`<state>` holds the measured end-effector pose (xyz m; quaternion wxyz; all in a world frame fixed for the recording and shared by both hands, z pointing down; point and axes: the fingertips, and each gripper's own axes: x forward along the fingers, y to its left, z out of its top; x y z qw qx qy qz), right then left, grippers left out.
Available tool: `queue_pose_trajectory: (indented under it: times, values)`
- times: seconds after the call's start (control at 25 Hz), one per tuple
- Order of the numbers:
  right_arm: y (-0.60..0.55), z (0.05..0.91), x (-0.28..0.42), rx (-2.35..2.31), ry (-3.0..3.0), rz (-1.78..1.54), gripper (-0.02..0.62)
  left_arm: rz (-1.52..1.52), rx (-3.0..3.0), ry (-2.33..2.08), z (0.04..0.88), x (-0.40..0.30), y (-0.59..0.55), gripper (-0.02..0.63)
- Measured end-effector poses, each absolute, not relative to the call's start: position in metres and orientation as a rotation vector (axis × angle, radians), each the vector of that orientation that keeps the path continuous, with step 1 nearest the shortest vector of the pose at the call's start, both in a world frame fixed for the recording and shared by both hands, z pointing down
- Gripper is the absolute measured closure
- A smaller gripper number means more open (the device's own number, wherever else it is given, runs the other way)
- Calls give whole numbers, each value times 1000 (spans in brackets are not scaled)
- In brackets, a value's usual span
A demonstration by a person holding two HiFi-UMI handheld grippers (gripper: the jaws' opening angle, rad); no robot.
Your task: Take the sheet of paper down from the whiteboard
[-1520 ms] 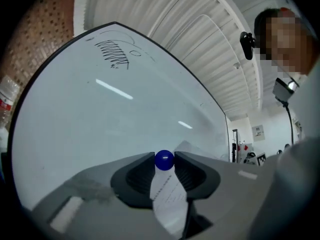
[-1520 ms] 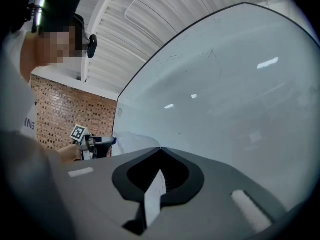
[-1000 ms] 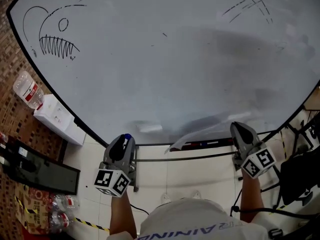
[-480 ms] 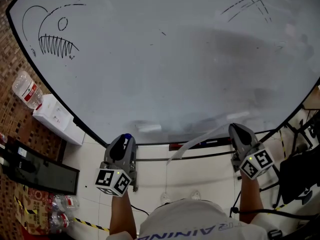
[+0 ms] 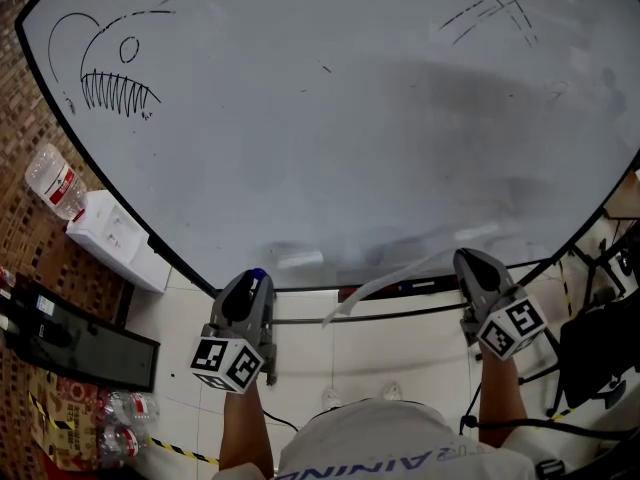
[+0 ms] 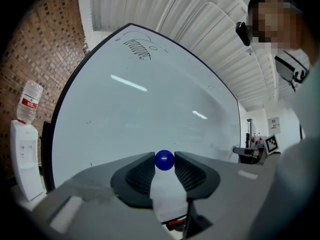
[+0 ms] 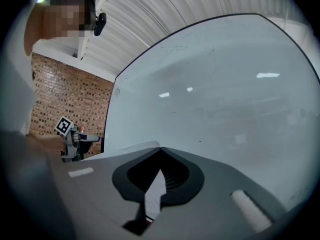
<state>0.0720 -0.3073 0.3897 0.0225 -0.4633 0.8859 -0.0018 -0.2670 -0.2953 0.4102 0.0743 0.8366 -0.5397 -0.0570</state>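
Note:
The whiteboard [image 5: 330, 118] fills the head view, and no sheet hangs on it. The white sheet of paper [image 5: 385, 283] shows edge-on as a curved strip below the board's lower edge. My right gripper [image 5: 468, 260] is shut on its right end, and in the right gripper view the paper's edge [image 7: 155, 193] sits between the closed jaws of that gripper [image 7: 161, 151]. My left gripper [image 5: 252, 280] holds level near the board's lower left edge. It is shut on a small blue round magnet [image 6: 164, 160], which shows at its tips in the head view too [image 5: 255, 273].
A fish sketch [image 5: 105, 68] is drawn at the board's upper left. A marker tray with a red marker [image 5: 405, 288] runs under the board. A water dispenser [image 5: 110, 236] with a bottle [image 5: 55, 180] stands at left beside a brick wall. Black equipment [image 5: 600, 343] stands at right.
The free end of the paper has sagged lower and further left. The right gripper has shifted slightly up and left with it. The left gripper has stayed put.

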Motion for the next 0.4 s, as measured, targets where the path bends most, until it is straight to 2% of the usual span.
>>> queue_pose_trajectory:
  times: [0.4]
  values:
    - [-307, 388, 70, -1436, 2748, -6, 589, -169, 2520, -1614, 407, -266, -293, 476]
